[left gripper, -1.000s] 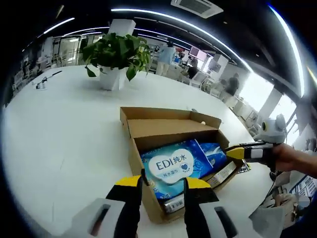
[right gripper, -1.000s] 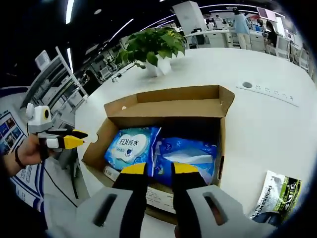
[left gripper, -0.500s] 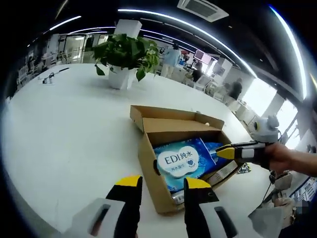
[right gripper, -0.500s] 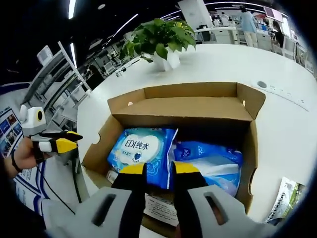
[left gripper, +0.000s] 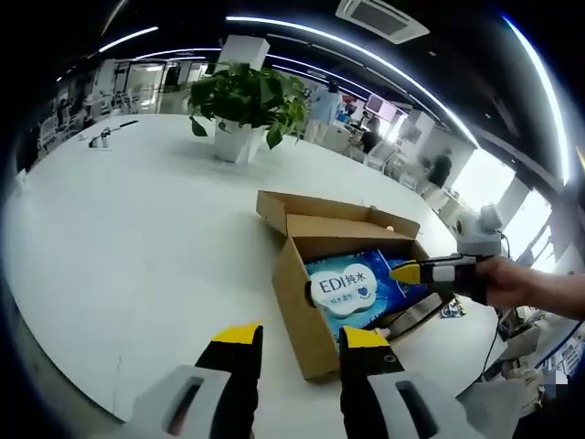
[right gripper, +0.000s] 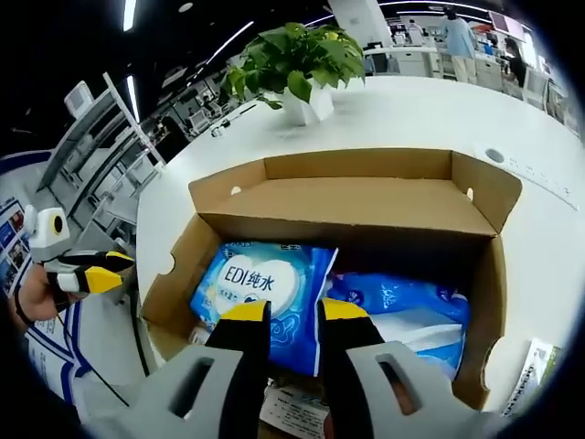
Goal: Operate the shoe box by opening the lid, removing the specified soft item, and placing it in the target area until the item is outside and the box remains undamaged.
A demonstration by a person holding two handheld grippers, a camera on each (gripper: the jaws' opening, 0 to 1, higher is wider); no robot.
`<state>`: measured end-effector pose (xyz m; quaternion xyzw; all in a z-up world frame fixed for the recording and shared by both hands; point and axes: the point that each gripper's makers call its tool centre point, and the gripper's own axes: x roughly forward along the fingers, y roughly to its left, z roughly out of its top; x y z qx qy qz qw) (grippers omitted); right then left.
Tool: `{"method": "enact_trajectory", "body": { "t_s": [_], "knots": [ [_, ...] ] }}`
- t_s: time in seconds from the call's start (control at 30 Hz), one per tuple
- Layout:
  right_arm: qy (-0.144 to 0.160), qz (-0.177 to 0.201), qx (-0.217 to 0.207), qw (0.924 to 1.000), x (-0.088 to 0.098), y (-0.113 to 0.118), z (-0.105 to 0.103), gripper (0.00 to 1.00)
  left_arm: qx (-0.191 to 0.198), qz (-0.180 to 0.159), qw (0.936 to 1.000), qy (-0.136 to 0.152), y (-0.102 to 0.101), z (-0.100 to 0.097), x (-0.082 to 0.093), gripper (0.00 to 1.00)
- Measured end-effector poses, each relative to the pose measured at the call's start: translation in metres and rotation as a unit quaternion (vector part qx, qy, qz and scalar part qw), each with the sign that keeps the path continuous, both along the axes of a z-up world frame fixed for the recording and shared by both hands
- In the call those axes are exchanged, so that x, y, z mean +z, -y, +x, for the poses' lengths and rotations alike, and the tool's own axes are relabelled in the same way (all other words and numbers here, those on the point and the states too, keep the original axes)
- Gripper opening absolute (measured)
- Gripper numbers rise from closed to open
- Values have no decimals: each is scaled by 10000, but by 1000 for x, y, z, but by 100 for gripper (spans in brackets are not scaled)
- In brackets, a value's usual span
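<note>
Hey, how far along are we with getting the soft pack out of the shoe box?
Done: the shoe box lid is folded open. In hand: the right tongs are open, poised over the blue EDI wipes pack, not gripping it. The left tongs are open, off to the side. Left: grip the pack, lift it out, place it on the white table.

Open-plan office or showroom floor.
Long curved white table (left gripper: 137, 229) with a leafy green potted plant (left gripper: 245, 101), strip ceiling lights (left gripper: 347, 46), desks and standing people (right gripper: 457, 37) behind.
</note>
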<state>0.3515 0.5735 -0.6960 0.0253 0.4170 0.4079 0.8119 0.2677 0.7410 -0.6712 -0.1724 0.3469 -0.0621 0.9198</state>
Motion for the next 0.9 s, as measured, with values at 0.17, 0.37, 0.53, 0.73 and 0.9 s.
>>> {"method": "enact_trajectory", "body": {
  "t_s": [0.17,0.37,0.53,0.73,0.9],
  "knots": [
    [-79,-38,24,10000,-12,-2,14,18,35,-40,10000,-16,-4,0,-2,33],
    [-26,-355,-67,9993,-41,1,42,6,-4,-83,10000,-51,6,-2,-1,33],
    [54,-415,-68,9991,-44,1,46,1,-59,-92,9999,-46,11,0,0,33],
    [238,-497,-107,9984,-40,5,52,0,-162,-115,9998,-54,14,6,-2,33],
    [254,-456,-169,9985,-33,9,52,0,-270,-134,9995,-17,23,14,0,33]
  ]
}}
